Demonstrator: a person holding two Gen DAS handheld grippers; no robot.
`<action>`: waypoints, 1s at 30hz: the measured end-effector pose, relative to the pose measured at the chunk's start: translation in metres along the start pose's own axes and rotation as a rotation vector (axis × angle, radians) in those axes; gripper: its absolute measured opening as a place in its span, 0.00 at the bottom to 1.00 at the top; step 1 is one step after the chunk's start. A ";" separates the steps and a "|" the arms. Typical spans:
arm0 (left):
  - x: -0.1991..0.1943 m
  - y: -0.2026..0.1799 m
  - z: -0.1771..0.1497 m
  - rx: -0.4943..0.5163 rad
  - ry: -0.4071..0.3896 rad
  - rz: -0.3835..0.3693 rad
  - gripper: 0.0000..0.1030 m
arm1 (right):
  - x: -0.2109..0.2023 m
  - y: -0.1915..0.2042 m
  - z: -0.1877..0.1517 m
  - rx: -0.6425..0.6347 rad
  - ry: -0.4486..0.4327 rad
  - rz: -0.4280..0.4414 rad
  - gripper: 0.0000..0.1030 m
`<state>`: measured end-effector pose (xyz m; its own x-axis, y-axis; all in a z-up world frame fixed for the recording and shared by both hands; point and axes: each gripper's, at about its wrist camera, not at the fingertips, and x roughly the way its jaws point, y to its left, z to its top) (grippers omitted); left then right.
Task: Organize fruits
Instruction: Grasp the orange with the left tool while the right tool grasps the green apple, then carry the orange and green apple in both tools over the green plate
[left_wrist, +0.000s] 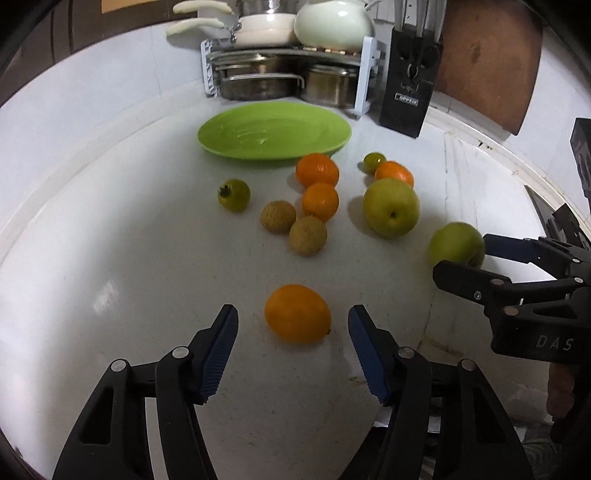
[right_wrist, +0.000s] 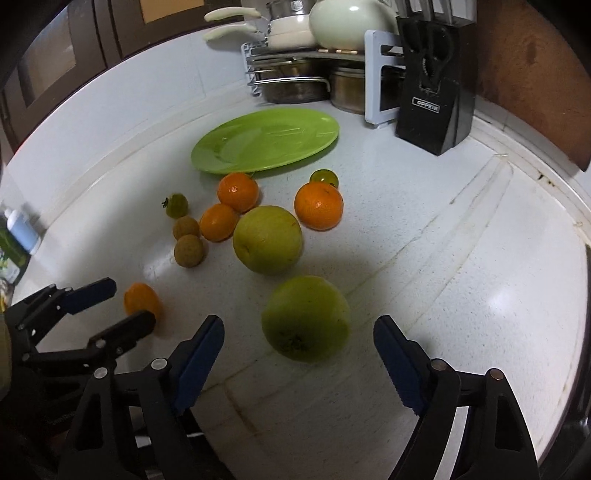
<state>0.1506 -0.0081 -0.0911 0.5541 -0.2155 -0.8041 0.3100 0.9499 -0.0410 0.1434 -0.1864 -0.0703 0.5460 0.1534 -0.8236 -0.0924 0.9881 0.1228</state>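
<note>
Jaws on both my grippers stand apart, gripping nothing. On the left gripper (left_wrist: 293, 325) they flank an orange (left_wrist: 297, 314) lying on the white desk (left_wrist: 110, 295), pads clear of its skin on both sides. On the right gripper (right_wrist: 299, 332) they bracket a green apple (right_wrist: 306, 318), again with gaps either side. Beyond, I see a second apple (right_wrist: 267, 239), more oranges, two brown lychees (left_wrist: 277, 216) and small green tomatoes scattered near an empty green plate (left_wrist: 274, 130). At the back wall, a black knife block (right_wrist: 436, 96) reads "OPPEIN". My right gripper's body shows the letters "DAS" in the left view.
</note>
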 end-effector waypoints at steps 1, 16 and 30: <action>0.001 0.000 0.000 -0.008 0.001 0.007 0.55 | 0.001 0.000 0.000 -0.011 0.003 0.005 0.79; 0.006 -0.002 0.004 -0.036 0.008 0.026 0.37 | 0.014 -0.007 0.003 -0.060 0.032 0.053 0.54; -0.003 -0.003 0.010 -0.029 -0.032 0.038 0.37 | 0.006 -0.007 0.004 -0.074 0.008 0.066 0.50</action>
<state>0.1560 -0.0125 -0.0827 0.5895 -0.1860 -0.7861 0.2660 0.9635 -0.0284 0.1506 -0.1920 -0.0734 0.5304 0.2179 -0.8193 -0.1894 0.9724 0.1360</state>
